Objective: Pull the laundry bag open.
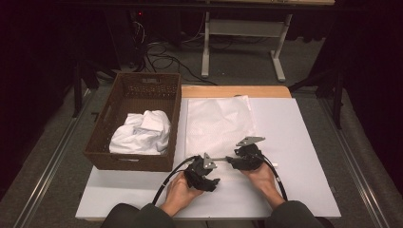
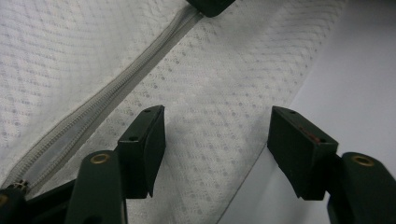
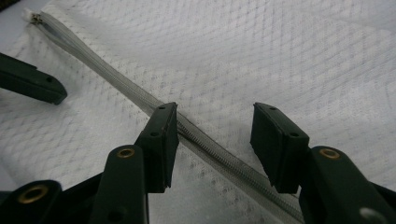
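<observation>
Two grippers over mesh bag (image 1: 216,124); left gripper (image 2: 215,149) jaws apart; right gripper (image 3: 215,142) jaws apart astride zipper (image 3: 205,149)

floor: grey carpet (image 1: 43,142) | white desk frame (image 1: 244,28) | room: dim

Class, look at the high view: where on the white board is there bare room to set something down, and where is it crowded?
Free: the wide strip of the white board right of the mesh bag, and the near left corner below the wicker basket. Crowded: the bag's near edge, where the left gripper and right gripper work at its zipper.
</observation>
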A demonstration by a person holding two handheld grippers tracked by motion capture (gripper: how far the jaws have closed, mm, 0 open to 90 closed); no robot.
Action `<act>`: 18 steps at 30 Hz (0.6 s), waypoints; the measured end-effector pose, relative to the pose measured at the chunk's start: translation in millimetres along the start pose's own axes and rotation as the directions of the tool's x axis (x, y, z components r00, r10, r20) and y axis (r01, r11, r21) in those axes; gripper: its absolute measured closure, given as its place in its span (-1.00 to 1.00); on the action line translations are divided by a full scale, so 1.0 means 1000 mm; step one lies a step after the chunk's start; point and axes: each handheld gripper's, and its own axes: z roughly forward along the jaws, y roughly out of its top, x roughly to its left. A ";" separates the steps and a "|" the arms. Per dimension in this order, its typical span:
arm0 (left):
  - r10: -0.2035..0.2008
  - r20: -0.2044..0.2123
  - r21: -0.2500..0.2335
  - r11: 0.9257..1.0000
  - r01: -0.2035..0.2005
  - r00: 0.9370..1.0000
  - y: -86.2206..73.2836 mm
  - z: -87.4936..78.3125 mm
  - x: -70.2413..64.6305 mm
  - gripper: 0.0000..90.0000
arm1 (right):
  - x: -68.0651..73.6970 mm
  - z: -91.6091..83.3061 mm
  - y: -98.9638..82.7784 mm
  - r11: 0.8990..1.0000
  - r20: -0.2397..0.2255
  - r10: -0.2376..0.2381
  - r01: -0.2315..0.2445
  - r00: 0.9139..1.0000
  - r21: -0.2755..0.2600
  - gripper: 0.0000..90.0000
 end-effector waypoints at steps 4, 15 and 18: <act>-0.003 -0.002 0.004 1.000 0.003 1.000 0.000 0.000 -0.001 -0.19 | 0.000 0.006 0.007 1.000 0.007 -0.007 0.007 1.000 0.025 0.14; 0.016 0.011 0.016 1.000 -0.016 1.000 0.001 -0.001 -0.004 -0.17 | 0.006 0.016 0.016 0.997 0.028 -0.066 0.064 0.997 0.048 0.13; 0.025 0.020 0.012 1.000 -0.026 0.999 0.001 -0.001 -0.003 -0.15 | 0.006 0.018 0.019 0.996 0.031 -0.075 0.073 0.997 0.051 0.17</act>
